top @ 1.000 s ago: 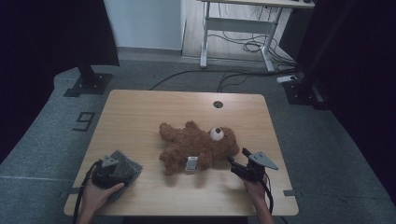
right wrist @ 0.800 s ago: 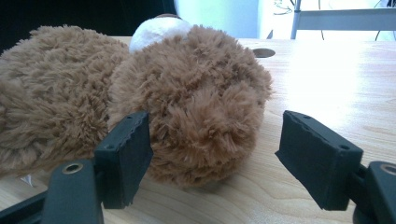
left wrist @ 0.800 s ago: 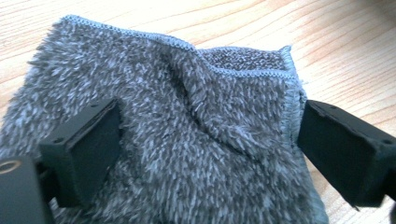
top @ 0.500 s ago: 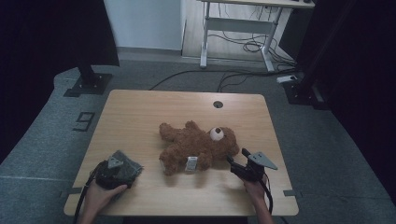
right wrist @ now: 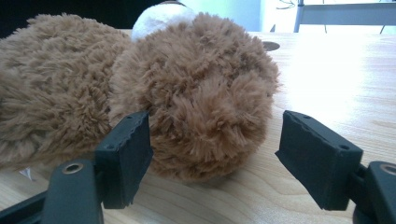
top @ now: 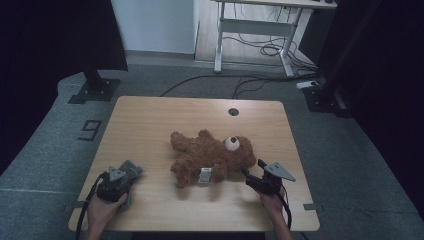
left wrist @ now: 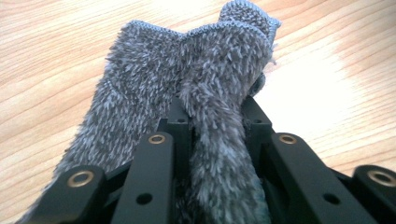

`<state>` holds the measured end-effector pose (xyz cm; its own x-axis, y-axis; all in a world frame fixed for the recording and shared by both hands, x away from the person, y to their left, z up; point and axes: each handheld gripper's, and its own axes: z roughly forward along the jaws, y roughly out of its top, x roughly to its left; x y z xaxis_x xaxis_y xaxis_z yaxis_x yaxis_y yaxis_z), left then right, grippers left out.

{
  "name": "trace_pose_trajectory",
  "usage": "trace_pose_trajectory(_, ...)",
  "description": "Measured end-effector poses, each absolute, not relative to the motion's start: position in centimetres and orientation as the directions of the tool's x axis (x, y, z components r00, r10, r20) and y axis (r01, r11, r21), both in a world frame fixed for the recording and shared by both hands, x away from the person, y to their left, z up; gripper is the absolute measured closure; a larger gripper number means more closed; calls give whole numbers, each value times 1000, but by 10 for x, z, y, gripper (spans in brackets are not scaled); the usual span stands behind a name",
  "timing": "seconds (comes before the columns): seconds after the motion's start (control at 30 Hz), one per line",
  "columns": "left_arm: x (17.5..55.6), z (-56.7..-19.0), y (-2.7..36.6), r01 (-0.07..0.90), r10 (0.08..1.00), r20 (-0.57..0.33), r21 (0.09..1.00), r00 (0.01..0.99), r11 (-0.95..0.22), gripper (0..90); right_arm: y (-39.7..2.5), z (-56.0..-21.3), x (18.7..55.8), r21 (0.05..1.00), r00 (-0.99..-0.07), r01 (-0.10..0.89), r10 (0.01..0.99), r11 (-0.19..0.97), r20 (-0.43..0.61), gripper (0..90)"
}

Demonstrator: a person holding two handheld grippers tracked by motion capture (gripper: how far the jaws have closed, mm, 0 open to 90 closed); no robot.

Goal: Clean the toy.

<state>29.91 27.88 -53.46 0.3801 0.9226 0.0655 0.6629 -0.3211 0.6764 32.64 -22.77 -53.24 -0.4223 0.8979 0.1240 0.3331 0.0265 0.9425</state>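
We had the left hand-held gripper (top: 131,172) clenched on the grey cloth (left wrist: 187,84) at lower left of the tabletop (top: 150,120). The right hand-held gripper (right wrist: 212,154) stood released, jaws flanking the teddy bear (top: 210,156) at mid-frame (its head nearest); we judged it best to push deeper before closing, since plush slips.

I see shaggy grey microfibre cloth (left wrist: 205,93) in matt black plastic jaws with brass-ringed holes. Beside the fuzzy brown plush teddy bear (right wrist: 187,93), my table (top: 150,125) is smooth pale wood grain.
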Motion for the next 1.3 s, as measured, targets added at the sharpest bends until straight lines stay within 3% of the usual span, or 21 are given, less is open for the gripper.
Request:
trace_pose_trajectory(0.13,297,-528,281,641,921,-11,721,390,-263,725,-227,-529,325,946,-449,324,884,27,128,232)
trace_pose_trajectory(0.4,293,-513,271,592,892,-77,772,445,-229,726,-227,-521,342,942,-487,334,859,16,158,177)
trace_pose_trajectory(0.63,288,-494,261,540,859,-119,818,498,-200,722,-217,-525,364,908,-493,417,849,43,187,134)
trace_pose_trajectory(0.7,288,-486,256,520,843,-134,833,521,-189,723,-216,-528,365,905,-504,424,839,33,206,166)
trace_pose_trajectory(0.93,297,-468,224,475,786,-137,853,602,-215,721,-214,-530,359,904,-506,421,846,69,171,432)
trace_pose_trajectory(1.3,319,-459,158,468,662,-210,851,719,-238,718,-206,-532,337,907,-471,417,868,62,157,510)
